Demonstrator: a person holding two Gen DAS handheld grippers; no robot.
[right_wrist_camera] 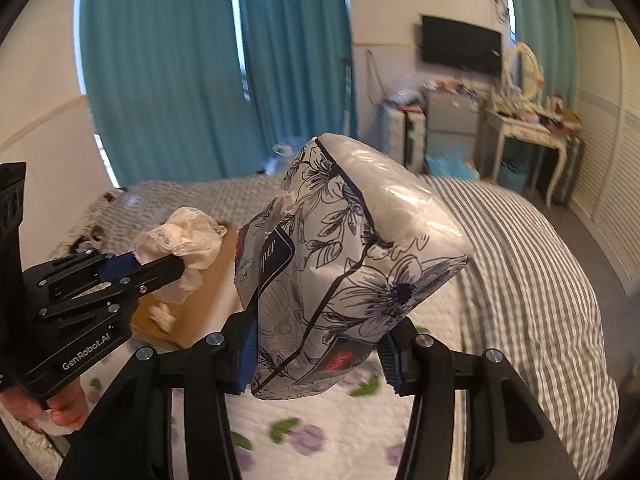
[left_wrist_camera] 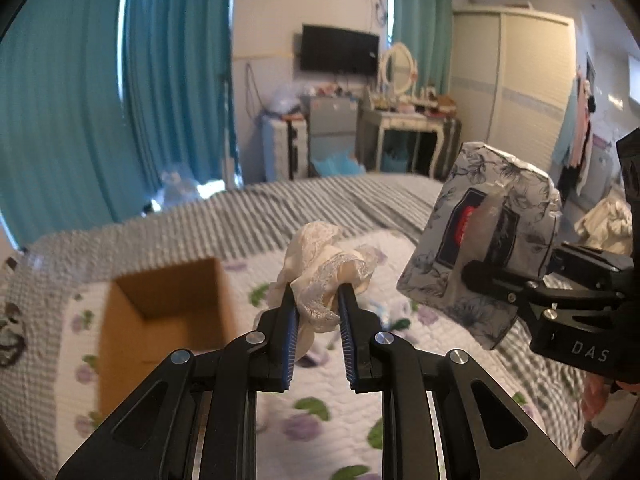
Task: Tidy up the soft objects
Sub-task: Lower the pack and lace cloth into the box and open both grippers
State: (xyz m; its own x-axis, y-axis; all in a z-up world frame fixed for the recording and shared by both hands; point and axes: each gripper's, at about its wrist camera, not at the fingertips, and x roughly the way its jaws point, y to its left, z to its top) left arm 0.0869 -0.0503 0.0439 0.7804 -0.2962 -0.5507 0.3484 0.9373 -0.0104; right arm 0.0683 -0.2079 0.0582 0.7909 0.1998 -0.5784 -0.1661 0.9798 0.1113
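Between the left gripper's (left_wrist_camera: 317, 294) fingertips, lace cloth (left_wrist_camera: 324, 272); tissue pack (right_wrist_camera: 344, 264) fills the right gripper (right_wrist_camera: 316, 356).

1. The left gripper (left_wrist_camera: 316, 300) is raised, its two fingers closed on a bunch of lace cloth (left_wrist_camera: 324, 268).
2. The right gripper (right_wrist_camera: 316, 356) is raised just right of it, fingers pinching a tissue pack (right_wrist_camera: 352, 264).
3. A hand (right_wrist_camera: 60, 412) holds the left gripper's handle.

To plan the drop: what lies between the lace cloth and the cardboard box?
Nothing: in the left wrist view, only floral quilt shows between lace cloth and cardboard box.
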